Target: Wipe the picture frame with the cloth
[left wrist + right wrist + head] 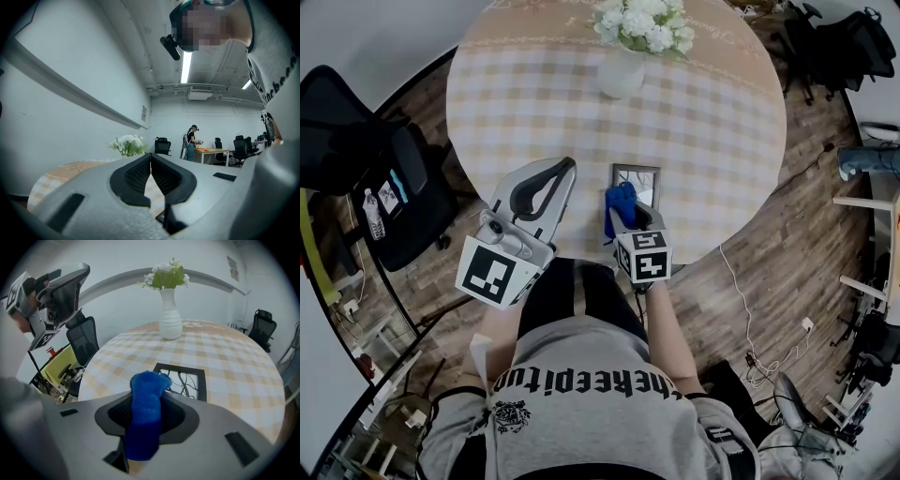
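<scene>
A dark picture frame (637, 182) lies flat near the front edge of the round checked table (703, 122); in the right gripper view the frame (185, 380) shows glass with a branch drawing. My right gripper (630, 217) is shut on a blue cloth (619, 204), which bulges out between the jaws just short of the frame's near edge; the cloth (144, 408) hangs over the jaws. My left gripper (551, 178) is raised to the left of the frame, tilted up, jaws shut with nothing between them (151, 165).
A white vase of white flowers (628, 47) stands at the table's far middle, also the vase (170, 317) behind the frame. Black office chairs (366, 159) stand left of the table. A cable (750, 309) runs over the wood floor at right.
</scene>
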Available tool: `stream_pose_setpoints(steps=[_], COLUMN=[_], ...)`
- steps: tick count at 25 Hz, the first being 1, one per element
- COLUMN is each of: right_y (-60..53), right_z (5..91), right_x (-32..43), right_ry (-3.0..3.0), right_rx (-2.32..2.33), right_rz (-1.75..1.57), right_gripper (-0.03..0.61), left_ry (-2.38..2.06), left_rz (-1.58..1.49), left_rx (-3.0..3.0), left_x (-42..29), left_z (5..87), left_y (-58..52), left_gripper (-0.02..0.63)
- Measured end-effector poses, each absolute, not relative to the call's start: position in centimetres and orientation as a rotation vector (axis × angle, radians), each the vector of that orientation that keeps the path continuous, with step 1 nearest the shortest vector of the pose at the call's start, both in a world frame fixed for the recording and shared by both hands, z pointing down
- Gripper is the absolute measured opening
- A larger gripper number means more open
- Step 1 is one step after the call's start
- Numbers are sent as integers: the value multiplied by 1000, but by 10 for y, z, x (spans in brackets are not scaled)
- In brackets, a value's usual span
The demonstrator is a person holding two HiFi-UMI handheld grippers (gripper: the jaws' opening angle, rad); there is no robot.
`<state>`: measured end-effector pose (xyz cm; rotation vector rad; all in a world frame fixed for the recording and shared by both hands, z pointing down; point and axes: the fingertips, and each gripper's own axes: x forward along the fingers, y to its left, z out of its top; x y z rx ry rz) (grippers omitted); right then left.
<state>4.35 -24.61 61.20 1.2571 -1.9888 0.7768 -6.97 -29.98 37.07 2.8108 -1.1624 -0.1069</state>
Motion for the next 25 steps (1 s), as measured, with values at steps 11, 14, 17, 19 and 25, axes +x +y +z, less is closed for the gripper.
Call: stream_pose_setpoints(steps=[11, 14, 17, 19, 25], right_y=[-229, -229, -228, -227, -223], right_z=[614, 613, 613, 613, 611], right_x=[45, 55, 71, 83, 116], right_ry=[-2001, -1991, -1971, -1956, -1925], right_rx=[1216, 1238, 1267, 1287, 1340], right_rz=[756, 756, 754, 756, 751], right_gripper=[141, 141, 141, 141, 141], left_ry=[-1207, -1210, -1229, -1228, -1230], left_rz=[-155, -109, -125, -120, -125], left_rx=[2850, 2814, 2843, 2835, 2844], left_x=[-64, -63, -60, -57, -43], left_z=[360, 364, 359, 359, 355], left_y=[-282, -277, -273, -269, -260], left_gripper=[17, 17, 17, 17, 17])
